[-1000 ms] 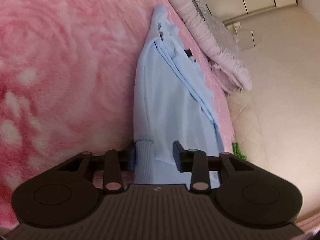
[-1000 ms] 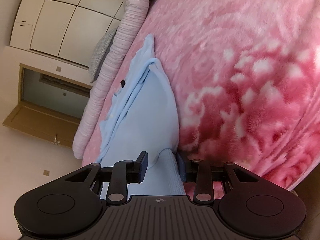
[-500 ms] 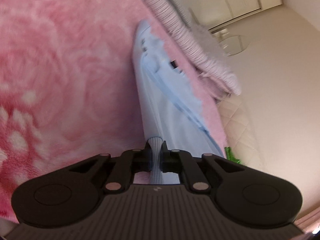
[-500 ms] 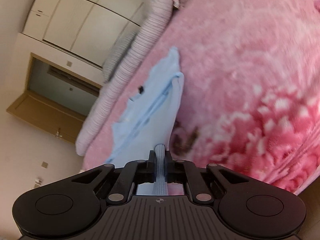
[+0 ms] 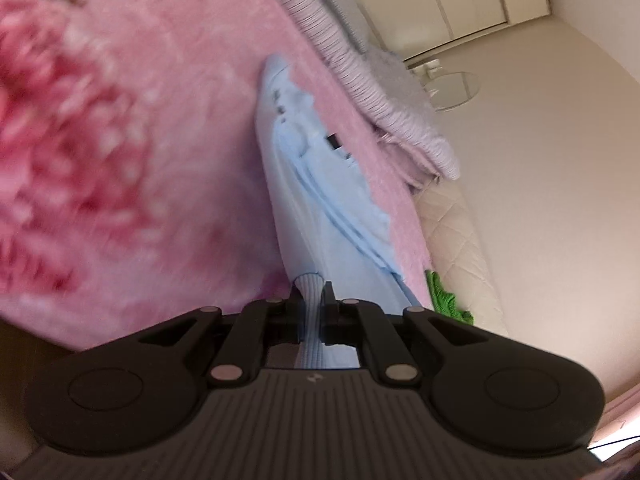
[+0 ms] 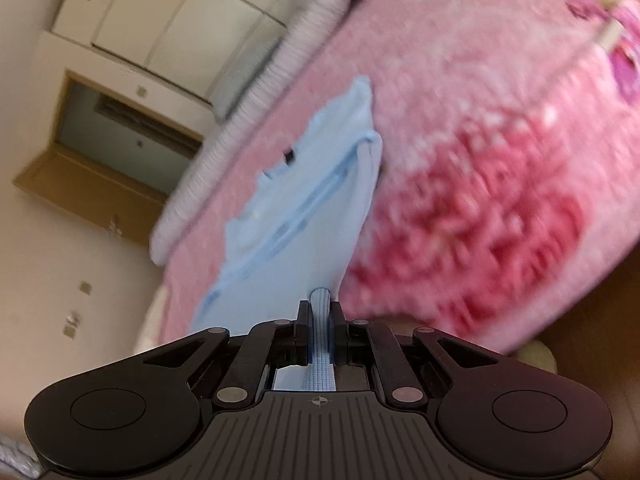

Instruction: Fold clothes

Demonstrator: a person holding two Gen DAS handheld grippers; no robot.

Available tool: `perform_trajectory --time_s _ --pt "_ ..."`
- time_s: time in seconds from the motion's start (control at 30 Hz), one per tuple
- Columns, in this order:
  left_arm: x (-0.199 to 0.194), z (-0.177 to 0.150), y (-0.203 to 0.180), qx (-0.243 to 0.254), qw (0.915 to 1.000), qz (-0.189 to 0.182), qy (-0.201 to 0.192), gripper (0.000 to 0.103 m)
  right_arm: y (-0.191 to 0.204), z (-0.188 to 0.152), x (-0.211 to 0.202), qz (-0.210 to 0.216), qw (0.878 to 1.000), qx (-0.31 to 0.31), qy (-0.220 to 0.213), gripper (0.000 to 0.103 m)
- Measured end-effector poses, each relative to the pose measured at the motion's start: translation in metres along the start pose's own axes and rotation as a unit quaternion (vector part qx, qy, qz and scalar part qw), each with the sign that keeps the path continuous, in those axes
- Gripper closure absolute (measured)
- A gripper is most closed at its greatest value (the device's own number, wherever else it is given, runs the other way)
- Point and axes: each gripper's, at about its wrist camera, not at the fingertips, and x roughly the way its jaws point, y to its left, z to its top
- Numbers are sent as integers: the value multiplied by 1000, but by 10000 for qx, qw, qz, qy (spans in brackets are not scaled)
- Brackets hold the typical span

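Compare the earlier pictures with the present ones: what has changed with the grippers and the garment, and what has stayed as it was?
Both grippers, left and right, were open around the ribbed hem; they have shut on the garment and begun lifting its near end. The far end remains on the pink blanket, and the garment is still folded lengthwise.

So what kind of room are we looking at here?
Most likely a bedroom. A fluffy pink blanket covers what looks like a bed, with a striped pillow along its edge, white wardrobe doors behind, and a light blue garment spread on top.
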Motion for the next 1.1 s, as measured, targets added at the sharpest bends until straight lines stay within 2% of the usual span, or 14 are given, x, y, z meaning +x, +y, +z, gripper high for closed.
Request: perform_trajectory --time_s 0.1,0.2,0.37,0.43,0.5,0.53,0.57,0.6,0.63,0.73,0.93,1.0,1.1 --pt "6 15 -5 -49 9999 -143 -4 99 5 14 4 -4 9999 -115 60 97" --pt "16 49 -23 135 9992 -367 -90 99 24 49 12 166 9986 -494 -52 97" --pt "68 142 -60 451 9965 -636 -302 98 45 135 62 398 9959 -631 -509 97" --pt "103 183 -74 638 9958 -517 -401 94 53 170 84 486 9942 -647 -701 97" --pt "140 220 -77 587 9969 -186 -486 85 57 205 108 492 9933 -577 -874 96" --pt "157 237 -75 503 9974 -29 -519 84 52 220 123 319 9946 -356 -921 84" --pt "171 250 -72 462 9972 139 -576 84 46 236 139 146 9951 -134 -967 65" --pt "178 259 -70 479 9961 321 -665 84 41 245 150 13 9953 -29 -971 55" --pt "185 265 -66 529 9945 528 -736 84 37 245 154 -50 9958 -120 -905 46" --pt "193 269 -52 681 9920 824 -675 78 24 245 166 -241 9964 -391 -706 45" --pt "213 258 -29 980 9901 995 -135 73 -2 244 191 -621 9932 -931 -306 45" --pt "226 257 -32 1233 9865 1073 14 73 -8 243 199 -716 9907 -1141 -193 45" --pt "245 256 -43 1727 9769 1237 219 72 5 242 210 -755 9829 -1670 -174 45"
